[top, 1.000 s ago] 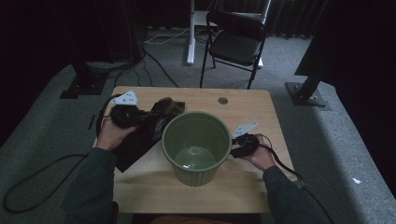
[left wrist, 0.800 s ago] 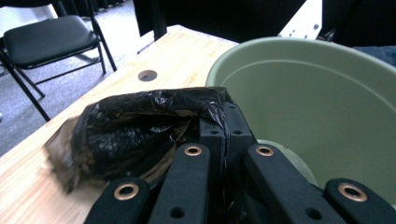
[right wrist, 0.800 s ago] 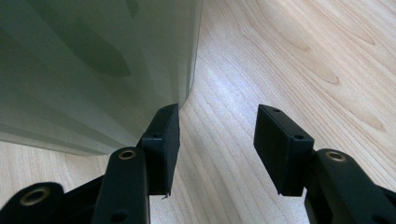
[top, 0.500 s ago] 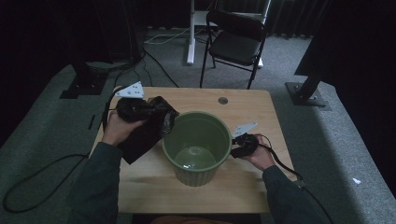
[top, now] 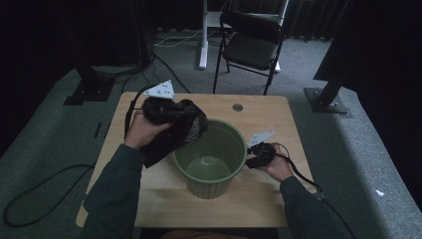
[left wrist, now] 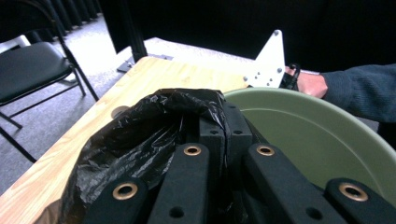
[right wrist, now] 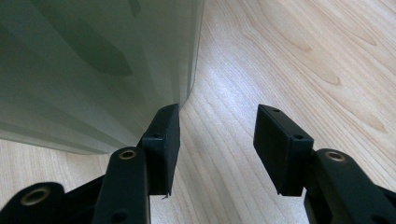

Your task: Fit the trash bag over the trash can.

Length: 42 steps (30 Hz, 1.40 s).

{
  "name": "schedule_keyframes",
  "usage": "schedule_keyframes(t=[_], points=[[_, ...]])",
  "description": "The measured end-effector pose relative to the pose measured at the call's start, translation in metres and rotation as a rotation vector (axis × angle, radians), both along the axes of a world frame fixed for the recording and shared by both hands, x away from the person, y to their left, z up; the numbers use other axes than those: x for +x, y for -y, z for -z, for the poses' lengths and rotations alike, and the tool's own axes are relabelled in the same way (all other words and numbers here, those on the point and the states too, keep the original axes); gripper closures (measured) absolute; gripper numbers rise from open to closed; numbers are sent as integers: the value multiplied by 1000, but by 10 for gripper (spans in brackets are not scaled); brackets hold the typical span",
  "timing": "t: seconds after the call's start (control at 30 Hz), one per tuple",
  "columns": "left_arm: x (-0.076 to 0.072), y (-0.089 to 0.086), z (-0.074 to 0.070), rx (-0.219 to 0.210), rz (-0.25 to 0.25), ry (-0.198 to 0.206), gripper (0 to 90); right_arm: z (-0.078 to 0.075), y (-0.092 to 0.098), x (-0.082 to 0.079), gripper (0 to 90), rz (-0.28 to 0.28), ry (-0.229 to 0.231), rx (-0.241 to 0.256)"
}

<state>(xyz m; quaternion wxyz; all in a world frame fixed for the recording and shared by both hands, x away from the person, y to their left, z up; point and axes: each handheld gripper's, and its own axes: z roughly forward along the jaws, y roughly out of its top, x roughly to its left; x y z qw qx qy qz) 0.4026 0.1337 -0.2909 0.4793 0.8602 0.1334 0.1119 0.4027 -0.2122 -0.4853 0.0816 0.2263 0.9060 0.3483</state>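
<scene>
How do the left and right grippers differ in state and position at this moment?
The left gripper is shut on the crumpled black plastic bag, while the right gripper is open and holds nothing. The left one is raised by the rim of the round green plastic bin; the right one sits low by the bin's outer wall, over the wooden table. Both are black, two-fingered and hand-held.

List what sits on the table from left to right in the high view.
Left hand-held gripper shut on the black plastic bag → green bucket → right hand-held gripper, open beside the bucket's wall.
</scene>
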Motion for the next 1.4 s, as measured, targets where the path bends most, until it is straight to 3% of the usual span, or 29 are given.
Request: schedule_keyframes(t=[0.47,0.67,1.1,1.27,1.4], points=[[2,55,-14,-9,117,-1,883,-1,3,0,503,5,0,2],[2,72,-15,-16,160,-14,882,-1,4,1,503,6,2,5],[8,128,-12,-61,279,-73,878,-1,6,1,503,16,-1,6],[5,138,-13,-83,325,-87,871,-1,8,2,503,6,10,3],[5,131,-10,-70,313,-87,869,-1,9,1,503,9,11,6]])
